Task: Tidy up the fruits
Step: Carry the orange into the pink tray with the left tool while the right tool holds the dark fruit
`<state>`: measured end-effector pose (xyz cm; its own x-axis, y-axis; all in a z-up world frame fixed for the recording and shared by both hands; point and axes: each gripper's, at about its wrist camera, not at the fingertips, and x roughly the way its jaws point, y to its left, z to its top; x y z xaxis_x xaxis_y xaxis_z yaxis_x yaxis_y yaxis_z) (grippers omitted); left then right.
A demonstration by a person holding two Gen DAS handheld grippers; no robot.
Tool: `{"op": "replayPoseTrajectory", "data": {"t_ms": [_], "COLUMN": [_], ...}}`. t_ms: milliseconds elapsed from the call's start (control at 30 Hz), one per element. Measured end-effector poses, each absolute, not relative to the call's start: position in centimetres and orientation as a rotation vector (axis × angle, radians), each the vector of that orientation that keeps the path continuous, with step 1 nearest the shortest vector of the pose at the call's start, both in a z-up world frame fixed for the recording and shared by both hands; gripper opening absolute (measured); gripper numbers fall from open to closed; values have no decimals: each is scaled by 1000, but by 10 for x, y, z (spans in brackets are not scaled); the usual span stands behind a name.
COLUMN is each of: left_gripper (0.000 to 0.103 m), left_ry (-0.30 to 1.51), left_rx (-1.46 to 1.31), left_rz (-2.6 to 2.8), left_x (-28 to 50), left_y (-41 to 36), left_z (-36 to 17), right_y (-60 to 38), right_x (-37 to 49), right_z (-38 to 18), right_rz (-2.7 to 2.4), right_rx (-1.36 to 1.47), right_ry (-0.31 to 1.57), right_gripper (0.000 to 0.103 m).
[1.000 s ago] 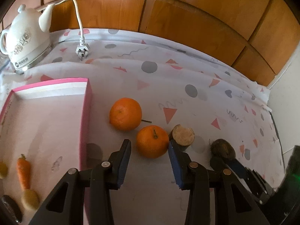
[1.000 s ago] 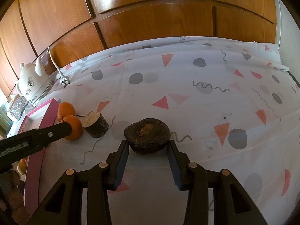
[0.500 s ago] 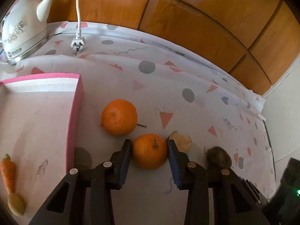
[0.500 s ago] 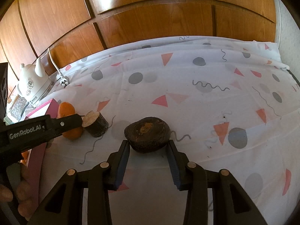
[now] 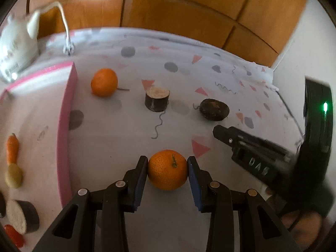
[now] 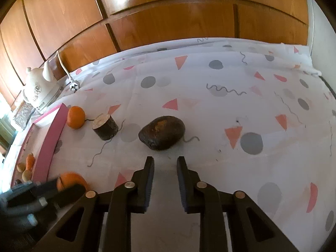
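My left gripper is shut on an orange with a green stem and holds it above the cloth; it also shows blurred in the right wrist view. A second orange lies on the cloth by the pink tray. A dark brown fruit lies just ahead of my right gripper, which is open and empty with its jaws a small gap apart, behind the fruit. A cut dark log-shaped piece stands between the orange and the dark fruit.
The pink tray holds a small carrot, a yellowish piece and a cut dark piece. A white kettle with cord and plug stands at the back left. Wooden panels line the back.
My left gripper has shut on the near orange and pulled it back and up from the other fruits. My right gripper has drawn back from the dark fruit and narrowed.
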<state>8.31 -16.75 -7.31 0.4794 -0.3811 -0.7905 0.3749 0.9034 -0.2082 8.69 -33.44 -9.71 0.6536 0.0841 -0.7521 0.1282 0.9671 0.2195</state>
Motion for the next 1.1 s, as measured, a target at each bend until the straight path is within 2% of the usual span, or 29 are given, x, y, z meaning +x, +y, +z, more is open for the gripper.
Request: {"op": "replayPoseTrajectory", "data": {"t_ms": [167, 233, 533, 600, 1100], "left_gripper": [39, 39, 40, 40, 39], "left_ry": [951, 970, 968, 957, 922], "left_rx": [-2, -21, -13, 1, 37], "left_rz": [-456, -451, -431, -433, -427], "left_x": [86, 89, 93, 92, 88], "left_y": [-170, -170, -172, -173, -176], "left_z": [-78, -81, -82, -82, -86], "right_y": [-339, -338, -327, -329, -335], "right_x": [86, 92, 122, 122, 117], "right_z": [-91, -90, -97, -99, -101], "right_rz": [-21, -15, -11, -13, -62], "right_rx": [250, 230, 142, 154, 173], "right_ry": [842, 848, 884, 875, 841], "right_gripper": [55, 59, 59, 49, 49]}}
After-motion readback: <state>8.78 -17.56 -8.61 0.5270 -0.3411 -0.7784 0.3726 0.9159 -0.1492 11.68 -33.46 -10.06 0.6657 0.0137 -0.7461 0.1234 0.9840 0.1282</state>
